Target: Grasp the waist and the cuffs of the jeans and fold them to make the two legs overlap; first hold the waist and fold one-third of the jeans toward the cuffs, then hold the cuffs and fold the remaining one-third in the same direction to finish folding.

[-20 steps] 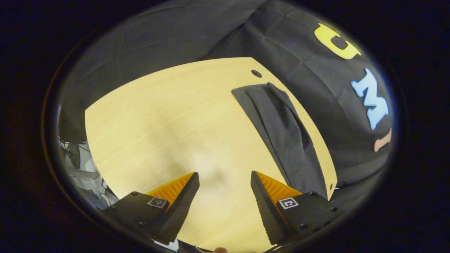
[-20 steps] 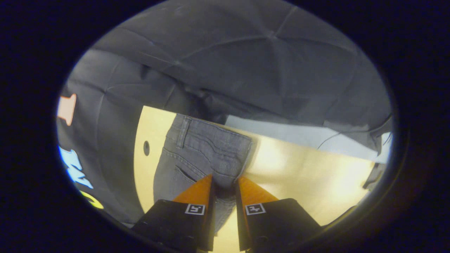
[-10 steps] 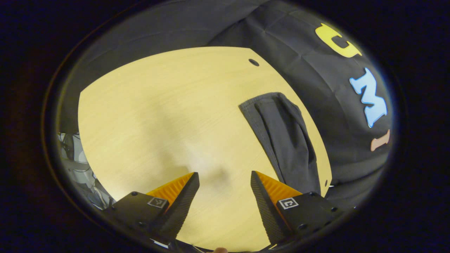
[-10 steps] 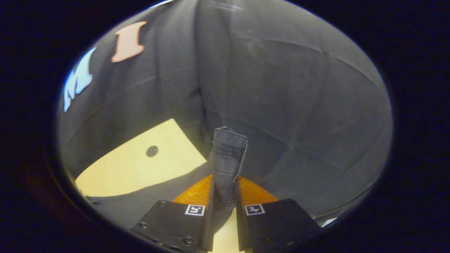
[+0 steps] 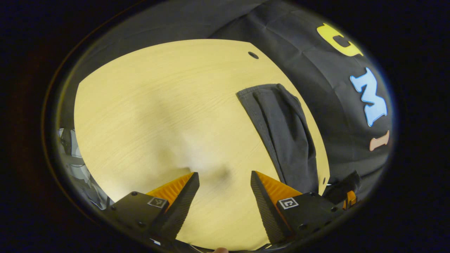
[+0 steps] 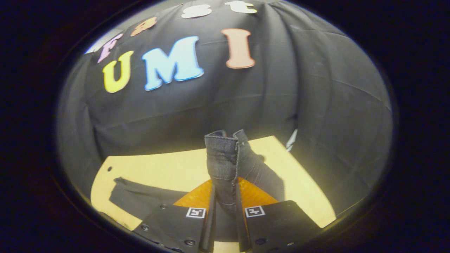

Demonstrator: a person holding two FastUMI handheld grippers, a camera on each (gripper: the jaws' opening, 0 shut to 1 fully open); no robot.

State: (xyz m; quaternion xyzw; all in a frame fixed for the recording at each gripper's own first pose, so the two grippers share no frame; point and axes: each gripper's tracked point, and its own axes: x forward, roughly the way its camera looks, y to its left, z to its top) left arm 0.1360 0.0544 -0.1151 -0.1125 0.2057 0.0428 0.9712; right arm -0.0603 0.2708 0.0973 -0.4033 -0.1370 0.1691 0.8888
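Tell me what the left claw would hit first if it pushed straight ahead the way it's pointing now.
Most likely the bare wooden table. The left claw is open and angled down at it, with nothing between the fingers. The jeans leg lies off to the side, apparently out of that line, though depth is unclear.

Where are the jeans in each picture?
Left gripper view: the jeans lie flat at right, along the table's edge.
Right gripper view: the waist end stands up at centre, pinched by the right gripper; the legs trail lower left.
Shared landmark: the table's small hole.
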